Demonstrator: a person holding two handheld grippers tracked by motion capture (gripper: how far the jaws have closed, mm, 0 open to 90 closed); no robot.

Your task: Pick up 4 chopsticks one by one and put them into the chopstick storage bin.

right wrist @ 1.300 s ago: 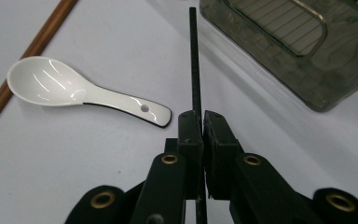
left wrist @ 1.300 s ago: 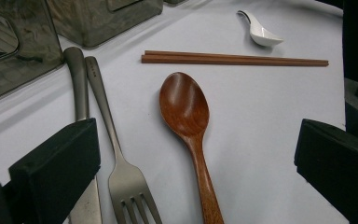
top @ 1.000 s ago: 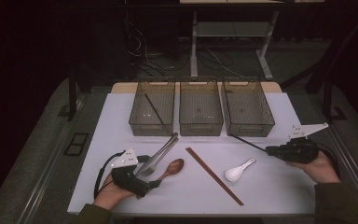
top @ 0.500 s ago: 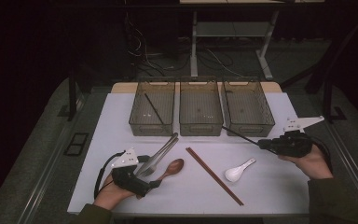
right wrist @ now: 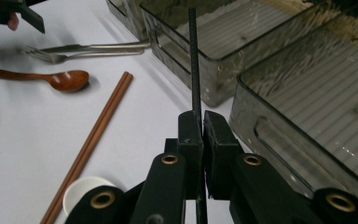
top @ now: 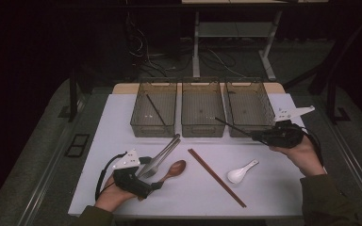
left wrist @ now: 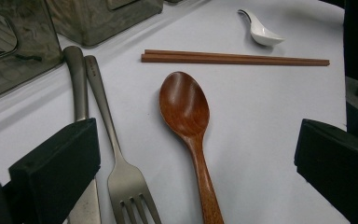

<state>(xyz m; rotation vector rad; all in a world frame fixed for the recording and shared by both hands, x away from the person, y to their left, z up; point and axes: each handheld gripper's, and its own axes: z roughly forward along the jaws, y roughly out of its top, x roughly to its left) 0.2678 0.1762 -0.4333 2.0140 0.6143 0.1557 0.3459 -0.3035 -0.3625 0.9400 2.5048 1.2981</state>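
The right gripper (top: 263, 137) had its jaws pressed tight on a thin black chopstick (right wrist: 194, 70), pinched low on the shaft. From the jaws the stick ran forward and up, its far end reaching over the near wall of the middle bin (right wrist: 205, 88). In the high view that chopstick (top: 231, 126) slanted away from the gripper toward the gap between the middle bin (top: 202, 130) and the right bin (top: 264, 101). Below and to the side of those jaws lay the brown chopsticks (right wrist: 95, 135) as a pair, and just beside them the white soup spoon (right wrist: 84, 193).

Over at the left gripper (top: 153, 179), the jaws stood spread wide and held nothing. Between them on the white table (left wrist: 261, 121) lay the wooden spoon (left wrist: 186, 116), bowl pointing away, with the fork (left wrist: 116, 172) just beside it near one jaw and a knife (left wrist: 77, 84) touching the fork's handle. Beyond the spoon's bowl sat the brown chopsticks (left wrist: 233, 59). In the left bin (top: 139, 123) another black chopstick (top: 156, 111) lay aslant.
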